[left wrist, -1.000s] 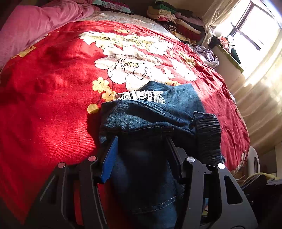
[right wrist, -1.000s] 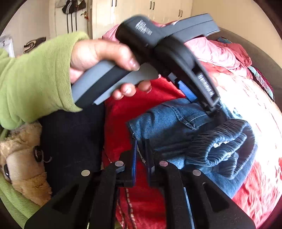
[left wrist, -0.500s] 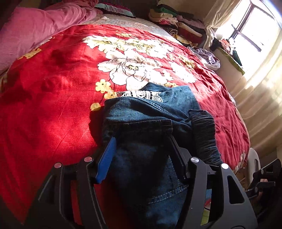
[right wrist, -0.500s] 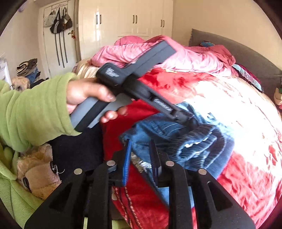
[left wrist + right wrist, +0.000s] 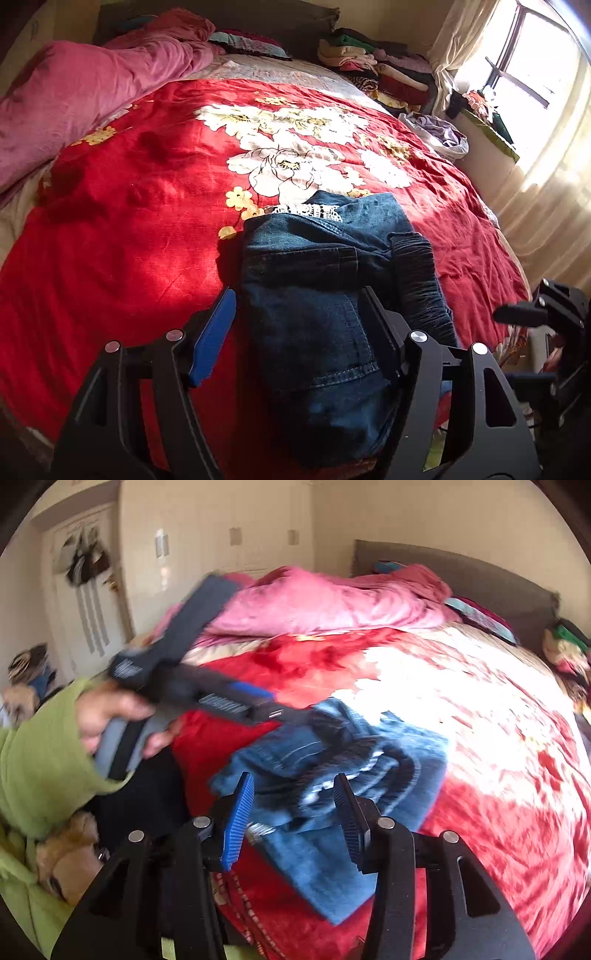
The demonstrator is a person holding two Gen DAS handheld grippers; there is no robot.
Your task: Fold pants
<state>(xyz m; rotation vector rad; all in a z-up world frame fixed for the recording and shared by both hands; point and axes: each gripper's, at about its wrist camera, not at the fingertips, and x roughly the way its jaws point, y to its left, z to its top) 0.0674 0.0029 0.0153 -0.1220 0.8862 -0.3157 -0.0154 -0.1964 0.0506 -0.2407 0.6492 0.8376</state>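
Fingers (image 5: 225,314) apart above unlabelled jeans (image 5: 317,295)

Left gripper (image 5: 295,314) angled down, jaws just opening, clamping nothing; right gripper (image 5: 293,812) likewise; green-sleeved left hand (image 5: 110,716) on handle.

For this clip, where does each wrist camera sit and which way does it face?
Left wrist: behind the left tongs, looking down the red bedspread toward headboard and window; jeans between its open fingers; right tongs' edge at right.
Right wrist: behind the right tongs, facing wardrobe and pink duvet; shows the green sleeve and hand holding the left tongs.
Shared: jeans, bedspread, duvet.
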